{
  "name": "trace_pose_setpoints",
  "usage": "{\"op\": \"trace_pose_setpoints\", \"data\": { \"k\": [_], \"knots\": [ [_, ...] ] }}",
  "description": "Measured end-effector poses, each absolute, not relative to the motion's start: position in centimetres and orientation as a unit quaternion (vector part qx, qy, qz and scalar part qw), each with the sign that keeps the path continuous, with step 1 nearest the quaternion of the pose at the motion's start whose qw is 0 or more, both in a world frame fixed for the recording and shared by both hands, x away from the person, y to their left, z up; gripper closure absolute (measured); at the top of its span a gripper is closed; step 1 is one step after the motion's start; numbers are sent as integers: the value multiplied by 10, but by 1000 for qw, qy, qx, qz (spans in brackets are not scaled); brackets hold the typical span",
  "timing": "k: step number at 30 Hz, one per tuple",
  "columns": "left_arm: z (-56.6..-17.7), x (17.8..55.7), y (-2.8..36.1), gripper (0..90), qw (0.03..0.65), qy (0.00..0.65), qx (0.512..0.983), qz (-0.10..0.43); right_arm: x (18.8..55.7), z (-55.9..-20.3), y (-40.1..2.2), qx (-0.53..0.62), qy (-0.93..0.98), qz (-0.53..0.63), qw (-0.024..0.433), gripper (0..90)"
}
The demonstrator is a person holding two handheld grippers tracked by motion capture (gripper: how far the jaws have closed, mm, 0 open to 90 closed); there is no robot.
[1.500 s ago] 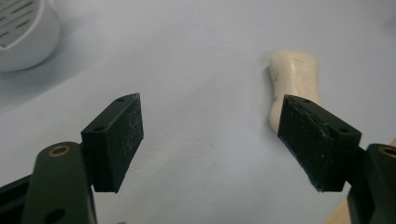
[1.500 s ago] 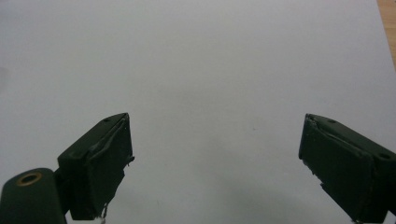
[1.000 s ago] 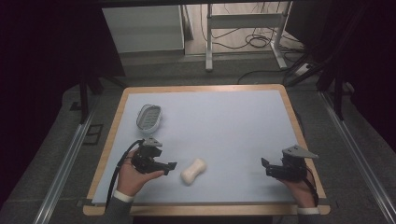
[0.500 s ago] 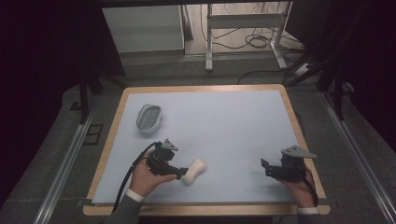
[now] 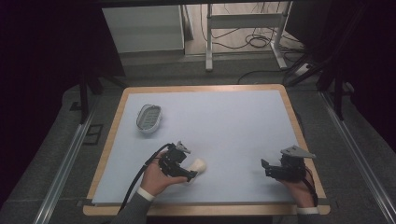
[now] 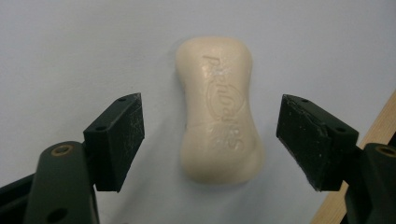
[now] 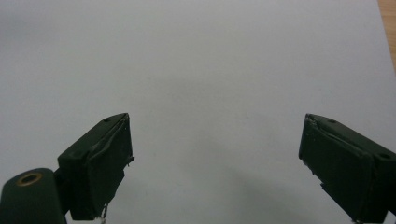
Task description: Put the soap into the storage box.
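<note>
A cream bar of soap (image 6: pixel 218 112) lies flat on the pale blue mat, seen in the high view as a soap bar (image 5: pixel 198 165) near the front left. My left gripper (image 5: pixel 189 173) reaches over it; in the left gripper view my left gripper (image 6: pixel 210 135) has a jaw on each side of the soap, with a gap on both sides. Its jaws have just been closing and stand open around the soap. My right gripper (image 5: pixel 266 169) rests low at the front right, and the right gripper view has my right gripper (image 7: pixel 215 158) open over bare mat.
A white soap dish (image 5: pixel 149 118) with a grey ribbed inside sits at the left, behind the left hand. The wooden table edge (image 5: pixel 205 209) frames the mat (image 5: pixel 224 126). Dark floor, rails and cables surround the table.
My left hand has slid to the right until its jaws straddle the soap. The right hand has stayed where it was.
</note>
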State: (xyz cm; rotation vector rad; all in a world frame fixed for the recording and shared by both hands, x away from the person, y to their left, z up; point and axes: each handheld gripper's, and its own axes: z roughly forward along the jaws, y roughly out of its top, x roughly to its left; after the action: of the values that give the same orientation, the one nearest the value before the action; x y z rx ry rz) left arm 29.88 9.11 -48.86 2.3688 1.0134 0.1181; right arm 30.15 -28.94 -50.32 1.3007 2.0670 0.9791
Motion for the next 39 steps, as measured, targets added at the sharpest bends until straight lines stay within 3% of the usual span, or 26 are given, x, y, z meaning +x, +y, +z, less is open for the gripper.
{"op": "trace_pose_setpoints", "data": {
  "k": [18,30,39],
  "knots": [
    [-502,307,67,298,232,368,899,48,302,-504,-290,477,764,356,249,95],
    [-510,307,62,491,212,363,906,56,302,-504,-290,479,763,353,252,95],
    [-508,308,66,496,210,358,907,65,302,-504,-292,480,761,353,255,94]
  ]
}}
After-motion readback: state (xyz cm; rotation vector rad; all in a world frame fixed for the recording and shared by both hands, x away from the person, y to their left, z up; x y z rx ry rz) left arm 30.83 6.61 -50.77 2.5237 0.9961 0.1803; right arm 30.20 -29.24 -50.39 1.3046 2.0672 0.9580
